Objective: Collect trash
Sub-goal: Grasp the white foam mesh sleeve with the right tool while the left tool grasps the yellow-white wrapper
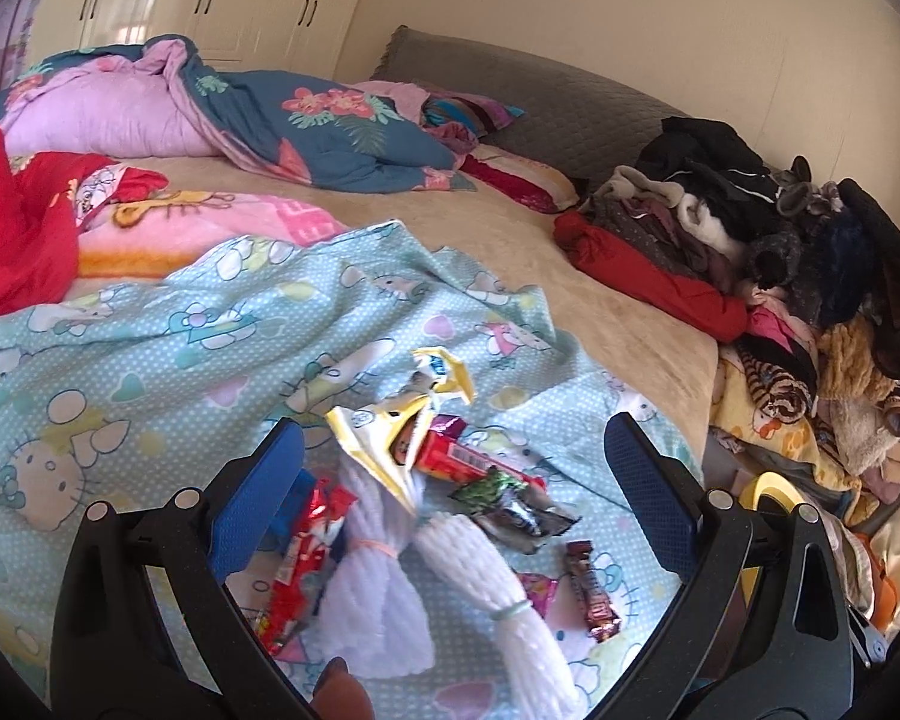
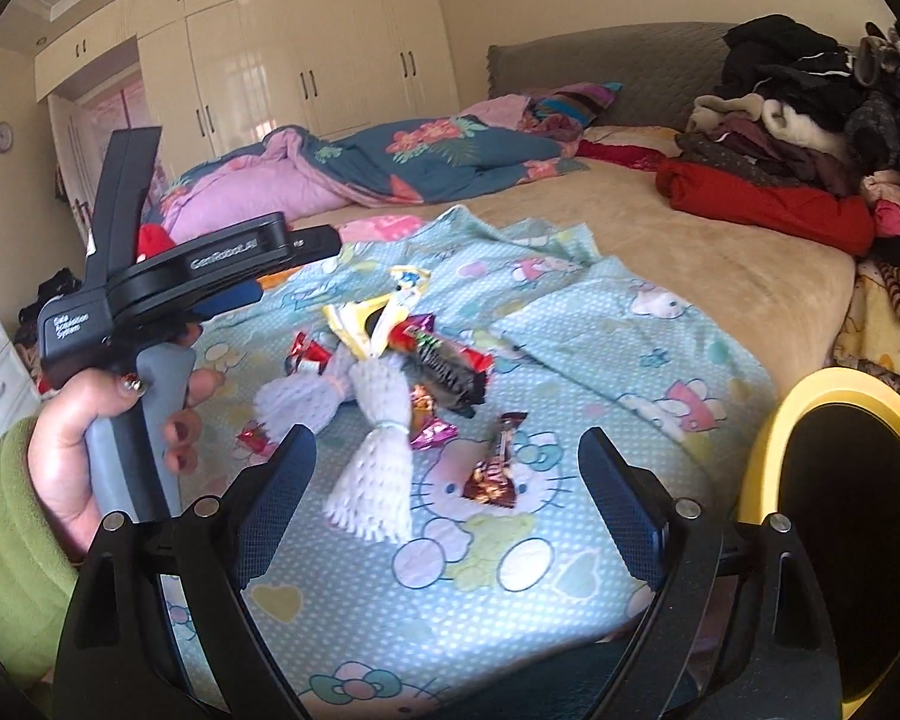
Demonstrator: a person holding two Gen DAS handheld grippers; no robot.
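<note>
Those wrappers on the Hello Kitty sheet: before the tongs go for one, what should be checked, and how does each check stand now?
1. Left tongs open and empty: ok.
2. Right tongs open and empty: ok.
3. A piece lying apart, easy to take: ok, the brown candy wrapper sits alone ahead of the right tongs.
4. Yellow-rimmed bin nearby: ok, beside the bed at right.
5. Room in the bin: cannot tell, its inside is dark.
6. White foam nets kept out of the grip: not ok, they crowd the pile.
</note>
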